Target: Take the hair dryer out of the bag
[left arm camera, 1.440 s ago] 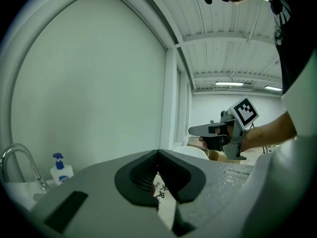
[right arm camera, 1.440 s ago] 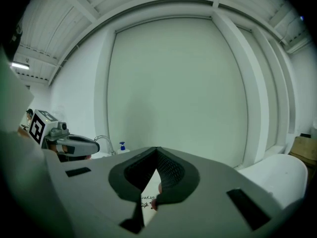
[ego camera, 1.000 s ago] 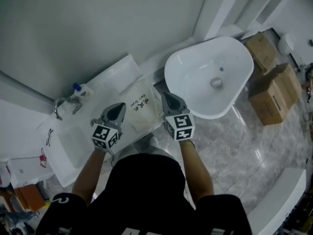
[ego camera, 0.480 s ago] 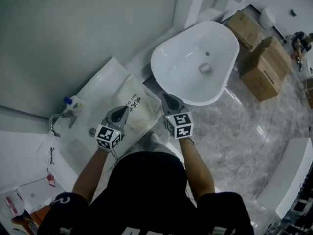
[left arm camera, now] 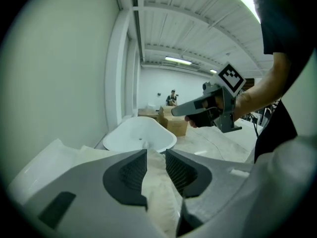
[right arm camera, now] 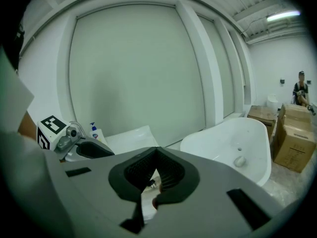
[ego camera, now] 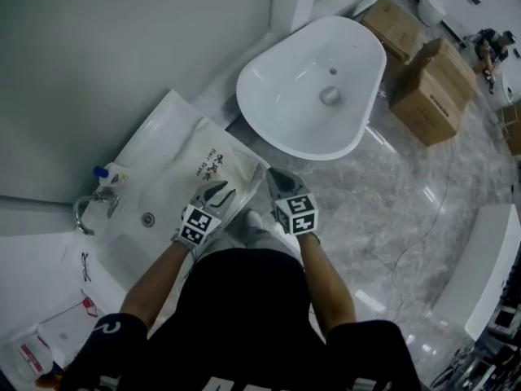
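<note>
Left gripper jaws have just been opening, cream bag cloth between them — right gripper jaws together. Bag lies flat mid-frame — hair dryer hidden, direction unreadable.

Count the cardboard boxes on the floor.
2: far box beyond the white basin, open-flapped box right of it. Another may sit at the right edge.

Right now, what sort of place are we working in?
Probably a bathroom display or mock-up inside a warehouse-like hall: a freestanding white bathtub, a washbasin with a tap, and cardboard boxes on the marble-look floor.
</note>
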`<state>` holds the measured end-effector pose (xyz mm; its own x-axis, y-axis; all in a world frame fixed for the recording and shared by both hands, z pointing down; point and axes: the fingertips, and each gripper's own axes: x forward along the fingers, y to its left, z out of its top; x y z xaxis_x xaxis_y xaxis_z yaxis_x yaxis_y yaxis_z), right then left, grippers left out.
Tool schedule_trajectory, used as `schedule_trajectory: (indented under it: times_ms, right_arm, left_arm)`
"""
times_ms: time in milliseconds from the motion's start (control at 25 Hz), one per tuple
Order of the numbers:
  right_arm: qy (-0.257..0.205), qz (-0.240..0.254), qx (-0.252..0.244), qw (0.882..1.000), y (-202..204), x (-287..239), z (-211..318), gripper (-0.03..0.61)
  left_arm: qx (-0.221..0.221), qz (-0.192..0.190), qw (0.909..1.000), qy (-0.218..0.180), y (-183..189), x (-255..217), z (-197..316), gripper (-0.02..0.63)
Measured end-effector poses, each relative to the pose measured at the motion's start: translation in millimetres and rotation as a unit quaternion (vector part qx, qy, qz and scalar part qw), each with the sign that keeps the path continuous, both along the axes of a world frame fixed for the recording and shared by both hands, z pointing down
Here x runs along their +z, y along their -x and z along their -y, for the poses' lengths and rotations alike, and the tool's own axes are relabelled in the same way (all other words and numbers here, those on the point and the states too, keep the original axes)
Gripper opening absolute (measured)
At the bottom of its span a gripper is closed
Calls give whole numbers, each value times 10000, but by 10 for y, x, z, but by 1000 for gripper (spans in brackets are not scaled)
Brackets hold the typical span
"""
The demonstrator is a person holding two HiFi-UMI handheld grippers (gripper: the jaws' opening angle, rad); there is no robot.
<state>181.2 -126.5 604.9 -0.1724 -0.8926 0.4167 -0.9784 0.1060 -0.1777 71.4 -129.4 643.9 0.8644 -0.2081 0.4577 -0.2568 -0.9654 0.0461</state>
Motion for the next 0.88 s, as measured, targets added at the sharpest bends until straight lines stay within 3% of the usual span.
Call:
schedule_trajectory:
  times_ms: [200,400,720,800,880]
  right_arm:
    - [130,-5,137,9998,-70,141,-184,-11]
    - [368,-17,272,9990,-168,372,-382,-11]
    - [608,7,303,9977,-157,527,-611,-11]
    - [614,2,291,9977,-162,530,-612,-11]
    - [605,-4,263,9978,-157,532,-598,-11]
  left_arm:
    - [335,525,9980,59,-71,424,-144,130]
    - [373,983,9944,60,-70,725,-157,150]
    - [532,1699,9828,-492,-69,969,-172,166]
    - [389,1795,9812,-597,-43,955,-107,137]
    - [201,1752,9827,-565,-25,910,-24,56]
